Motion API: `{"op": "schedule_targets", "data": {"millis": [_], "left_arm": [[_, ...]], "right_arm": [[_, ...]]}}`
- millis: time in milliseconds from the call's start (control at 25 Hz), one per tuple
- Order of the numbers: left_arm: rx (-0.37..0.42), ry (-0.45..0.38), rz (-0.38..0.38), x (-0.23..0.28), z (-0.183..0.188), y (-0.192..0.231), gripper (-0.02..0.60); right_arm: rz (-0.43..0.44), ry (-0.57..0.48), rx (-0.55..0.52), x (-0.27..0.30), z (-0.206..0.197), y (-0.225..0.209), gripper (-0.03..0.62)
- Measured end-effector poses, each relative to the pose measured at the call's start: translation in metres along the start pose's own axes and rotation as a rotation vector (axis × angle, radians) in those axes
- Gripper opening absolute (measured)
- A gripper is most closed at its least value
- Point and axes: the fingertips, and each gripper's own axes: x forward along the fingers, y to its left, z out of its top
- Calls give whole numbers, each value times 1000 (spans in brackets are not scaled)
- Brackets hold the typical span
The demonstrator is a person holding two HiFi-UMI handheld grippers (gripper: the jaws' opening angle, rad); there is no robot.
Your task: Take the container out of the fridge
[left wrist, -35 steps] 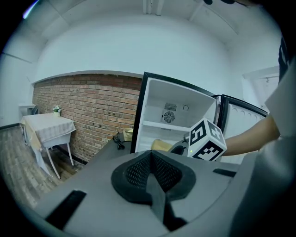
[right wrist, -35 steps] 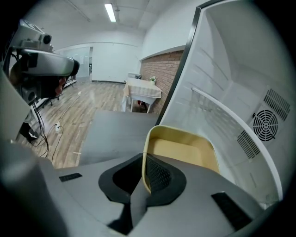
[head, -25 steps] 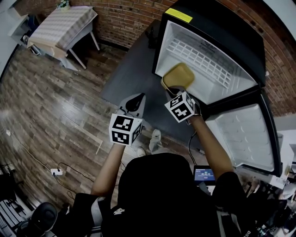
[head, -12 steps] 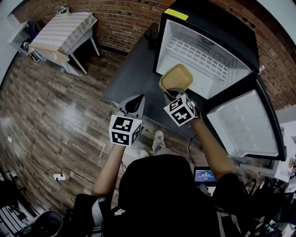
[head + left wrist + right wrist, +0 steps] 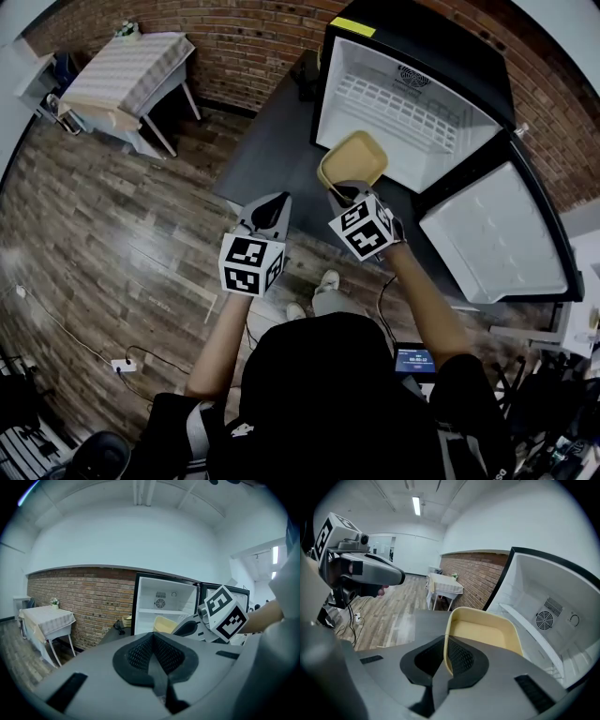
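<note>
With the right gripper (image 5: 446, 662) pinching the container (image 5: 487, 634) by its rim, hold it level and draw it straight back, clear of the fridge (image 5: 427, 131).

Grey L claw (image 5: 274, 202), R claw (image 5: 341, 192), b/w marker cubes (image 5: 251, 264), blk top (image 5: 461, 398)

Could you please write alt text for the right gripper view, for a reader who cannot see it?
The right gripper grips the rim of a yellow container before an open white fridge. The left gripper shows at left, above a wooden floor.
</note>
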Motion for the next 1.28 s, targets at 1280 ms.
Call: {"op": "schedule_targets", "data": {"millis": [1280], "left_arm": [[-1,-25,26,-10,9,-58,14]], "right_arm": [[29,-75,-36,-62,-10,17,51]]}}
